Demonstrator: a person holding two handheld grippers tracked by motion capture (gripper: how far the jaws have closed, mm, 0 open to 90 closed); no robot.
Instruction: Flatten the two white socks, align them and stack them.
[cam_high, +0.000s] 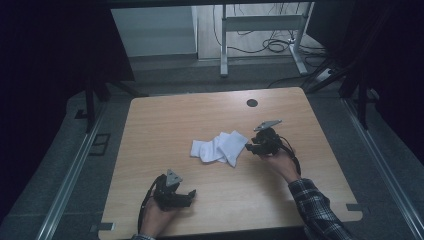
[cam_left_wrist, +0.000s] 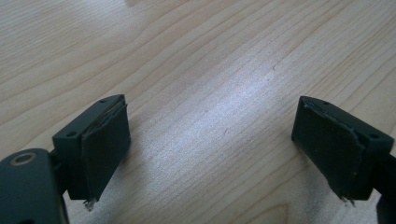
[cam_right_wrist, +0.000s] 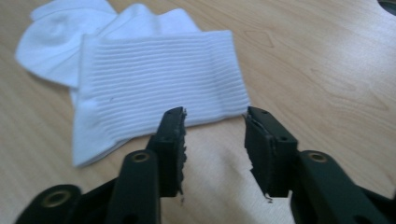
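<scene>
Jaws just short of socks

White fabric socks are laid mid-way on a light wooden table, flanked by the right gripper and left gripper.

High view: fixed above the table's near edge, facing forward and down; far enough to take in the whole wooden table, the floor beyond its far edge and both grippers.
Left gripper view: rides on the left gripper, looking along its jaws, very close to bare tabletop near the near left corner.
Right gripper view: rides on the right gripper, low and close, facing the white socks at the table's middle.
Shared: the high view and right gripper view both show the socks; all three show tabletop.
</scene>
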